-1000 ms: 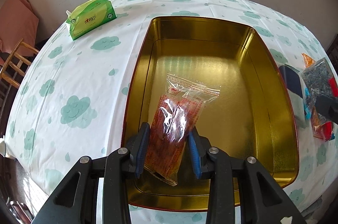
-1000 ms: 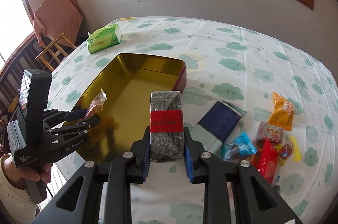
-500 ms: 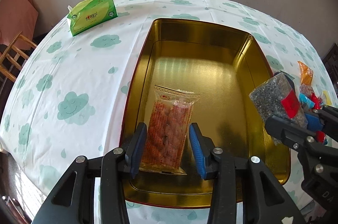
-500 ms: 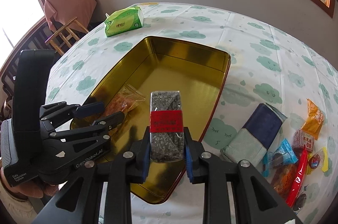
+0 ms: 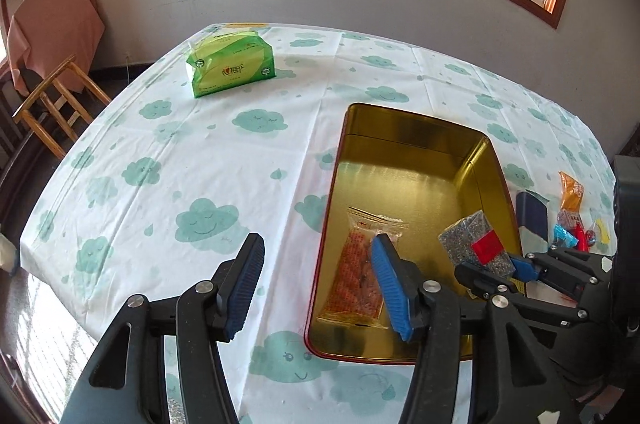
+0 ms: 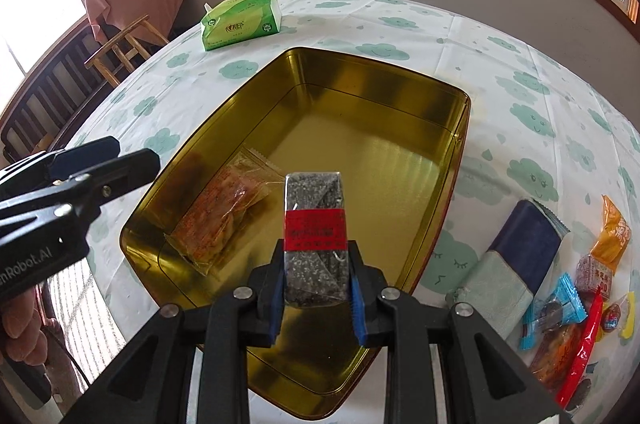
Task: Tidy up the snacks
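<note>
Gripping the grey seaweed packet point(image 6: 315, 236) in our right gripper point(image 6: 316, 298), we hover over the gold tin point(image 6: 440, 92). Dropping it toward nine o'clock could bury the orange snack bag point(image 6: 224, 212); our left gripper point(image 5: 316, 286) hangs released, empty.

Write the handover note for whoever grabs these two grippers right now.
Left gripper: open, empty, beside the tin's near-left edge.
Right gripper: shut on the grey speckled bar with a red band, held over the gold tin.
Done: the orange snack bag lies flat inside the tin, near-left corner.
Left: drop the bar in, then move the loose pile to the tin's right: navy-and-teal packet, orange pouch, blue candy, red stick and the small sweets.
The green tissue pack is not a snack; probably leave it.
</note>
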The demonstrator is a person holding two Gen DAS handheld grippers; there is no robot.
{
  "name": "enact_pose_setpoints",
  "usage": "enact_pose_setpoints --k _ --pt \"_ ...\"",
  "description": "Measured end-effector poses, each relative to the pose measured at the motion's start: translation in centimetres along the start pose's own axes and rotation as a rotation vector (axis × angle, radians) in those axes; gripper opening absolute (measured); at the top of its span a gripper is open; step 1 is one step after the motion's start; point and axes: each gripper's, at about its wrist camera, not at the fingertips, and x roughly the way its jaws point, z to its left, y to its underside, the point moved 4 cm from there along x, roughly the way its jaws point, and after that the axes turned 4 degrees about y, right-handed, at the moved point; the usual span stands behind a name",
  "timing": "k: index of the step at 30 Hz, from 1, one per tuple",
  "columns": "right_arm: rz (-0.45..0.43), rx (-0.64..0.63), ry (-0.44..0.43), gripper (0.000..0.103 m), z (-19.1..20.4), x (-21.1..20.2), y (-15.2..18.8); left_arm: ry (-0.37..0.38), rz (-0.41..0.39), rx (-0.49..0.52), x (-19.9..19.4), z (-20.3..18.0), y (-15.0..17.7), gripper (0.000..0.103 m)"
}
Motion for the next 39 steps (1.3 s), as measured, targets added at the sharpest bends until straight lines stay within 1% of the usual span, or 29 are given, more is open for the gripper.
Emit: enact_pose_setpoints --k 3,6,11,16,20,25,32,35,39 --pt "0.014 -0.006 0.009 0.027 0.2 0.7 0.1 -0.017 -0.005 -0.019 -0.4 1.0 0.1 0.052" --pt "0.022 -0.018 0.019 0.027 0.4 1.2 0.2 -0.017 0.006 -0.032 -0.2 1.5 0.4 0.052" --pt "0.027 -0.055 0.05 0.027 1.0 1.7 0.3 -0.006 0.027 -0.033 0.4 1.1 0.8 0.052" --pt "0.013 -0.052 0.029 0.028 0.8 1.3 0.0 0.007 0.033 -0.023 0.6 0.2 0.9 0.052" --pt "-0.021 -0.029 0.011 0.031 0.1 -0.3 -0.2 0.021 0.029 -0.013 0.5 -0.7 0.7 0.052" --pt "-0.073 0.043 0.026 0.032 -3.5 -3.3 0.3 0.054 0.03 0.02 0.5 -3.0 0.5 0.052" --pt "-0.098 0.188 0.106 0.032 -11.0 -7.0 3.2 0.123 0.026 0.102 0.3 -8.3 0.2 0.052" --pt "-0.085 0.242 0.148 0.032 -14.0 -7.7 5.1 0.153 0.026 0.135 0.4 -10.7 0.1 0.052" --pt "-0.047 0.335 0.157 0.032 -17.6 -7.4 7.9 0.188 0.041 0.173 0.8 -13.6 0.1 0.053"
